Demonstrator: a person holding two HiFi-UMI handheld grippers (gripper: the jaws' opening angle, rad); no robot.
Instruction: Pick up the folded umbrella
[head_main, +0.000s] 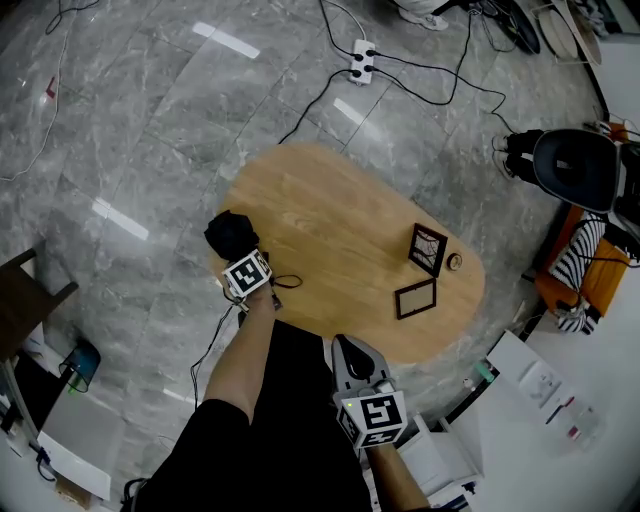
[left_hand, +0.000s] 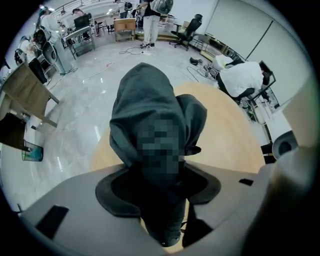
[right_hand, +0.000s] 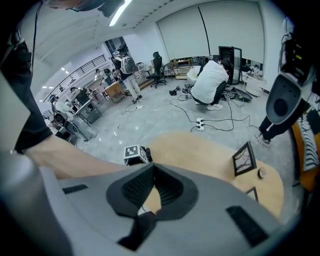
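The folded umbrella (head_main: 230, 234) is a black bundle of fabric at the left edge of the oval wooden table (head_main: 340, 200). My left gripper (head_main: 243, 266) points straight down right over its near end. In the left gripper view the umbrella (left_hand: 150, 100) runs up between the two dark pads (left_hand: 115, 192), fills the gap, and both pads touch it; the left gripper (left_hand: 161, 200) is shut on it. My right gripper (head_main: 347, 347) hangs off the table's near edge by the person's body. In the right gripper view its tips (right_hand: 150, 169) meet with nothing between them.
Two small dark picture frames (head_main: 427, 249) (head_main: 415, 298) and a small round object (head_main: 454, 262) sit on the table's right part. A thin black cord (head_main: 285, 282) lies by the umbrella. A power strip (head_main: 362, 60) with cables lies on the floor beyond; a black chair (head_main: 575, 165) stands at right.
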